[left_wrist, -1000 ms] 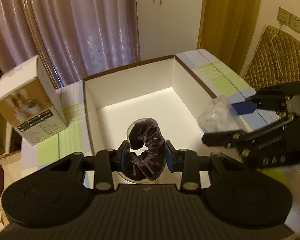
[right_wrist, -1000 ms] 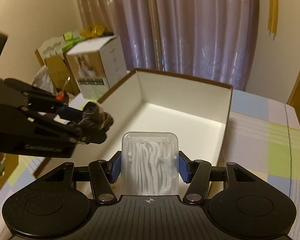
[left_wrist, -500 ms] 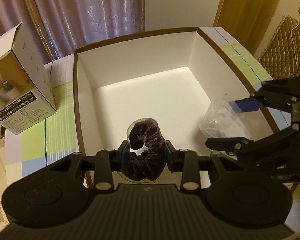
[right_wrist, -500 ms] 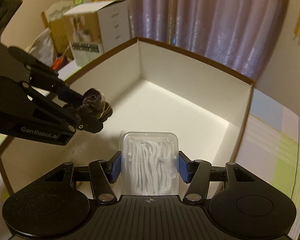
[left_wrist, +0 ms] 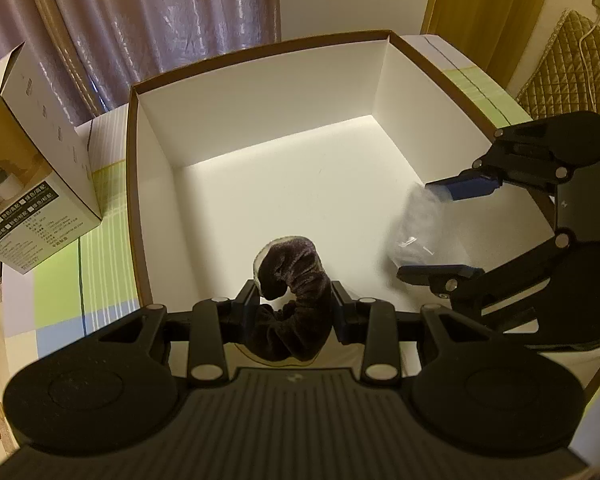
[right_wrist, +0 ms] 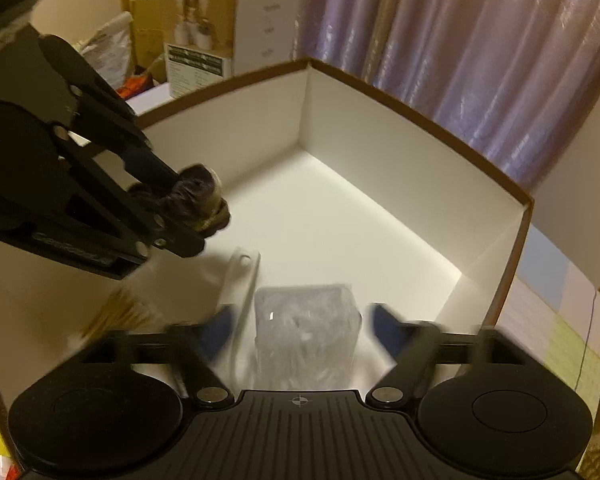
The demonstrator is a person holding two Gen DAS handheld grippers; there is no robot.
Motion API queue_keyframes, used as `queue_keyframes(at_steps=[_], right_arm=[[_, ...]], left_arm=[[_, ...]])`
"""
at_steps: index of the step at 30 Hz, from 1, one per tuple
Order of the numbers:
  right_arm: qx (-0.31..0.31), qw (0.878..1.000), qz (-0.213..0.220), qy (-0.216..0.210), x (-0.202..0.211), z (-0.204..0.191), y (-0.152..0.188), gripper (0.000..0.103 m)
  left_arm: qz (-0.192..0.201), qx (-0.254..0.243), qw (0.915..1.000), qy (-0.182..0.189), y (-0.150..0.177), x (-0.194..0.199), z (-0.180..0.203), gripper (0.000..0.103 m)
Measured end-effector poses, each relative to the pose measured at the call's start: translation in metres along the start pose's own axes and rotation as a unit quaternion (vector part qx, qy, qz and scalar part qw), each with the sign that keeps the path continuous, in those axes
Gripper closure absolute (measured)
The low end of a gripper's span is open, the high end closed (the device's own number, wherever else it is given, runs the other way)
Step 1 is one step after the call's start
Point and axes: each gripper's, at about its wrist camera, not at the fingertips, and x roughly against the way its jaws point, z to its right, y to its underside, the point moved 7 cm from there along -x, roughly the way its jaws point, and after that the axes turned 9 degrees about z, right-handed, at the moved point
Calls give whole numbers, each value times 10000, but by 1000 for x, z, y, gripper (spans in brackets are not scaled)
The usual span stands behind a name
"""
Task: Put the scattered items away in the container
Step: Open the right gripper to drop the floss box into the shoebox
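Observation:
A large white box with a brown rim (left_wrist: 260, 46) (right_wrist: 420, 116) lies open below both grippers. My left gripper (left_wrist: 294, 312) is shut on a dark velvet scrunchie (left_wrist: 292, 300), held over the box's near side; it also shows in the right wrist view (right_wrist: 196, 196). My right gripper (right_wrist: 302, 322) is open, its blue pads spread apart. The clear case of white floss picks (right_wrist: 306, 340) sits loose and blurred between the pads, over the box floor; it also shows in the left wrist view (left_wrist: 420, 224). A white stick-like item (right_wrist: 240, 292) lies in the box beside it.
A printed carton (left_wrist: 28, 168) (right_wrist: 216, 36) stands on the checked tablecloth (left_wrist: 60, 280) left of the box. Curtains (left_wrist: 160, 12) hang behind. A quilted chair back (left_wrist: 568, 64) stands at the right. Bags and boxes (right_wrist: 116, 52) are piled beyond the carton.
Both grippers moved in over the box. My right gripper opened and let go of the floss case, which is blurred and dropping between the pads. The left still holds the scrunchie.

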Motion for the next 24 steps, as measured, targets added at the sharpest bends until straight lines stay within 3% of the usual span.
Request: queue_keyframes(at_steps=[24], right_arm=[[-70, 9995, 34, -321, 20, -15, 3, 12]], left_arm=[[-163, -81, 9997, -143, 15, -7, 9, 65]])
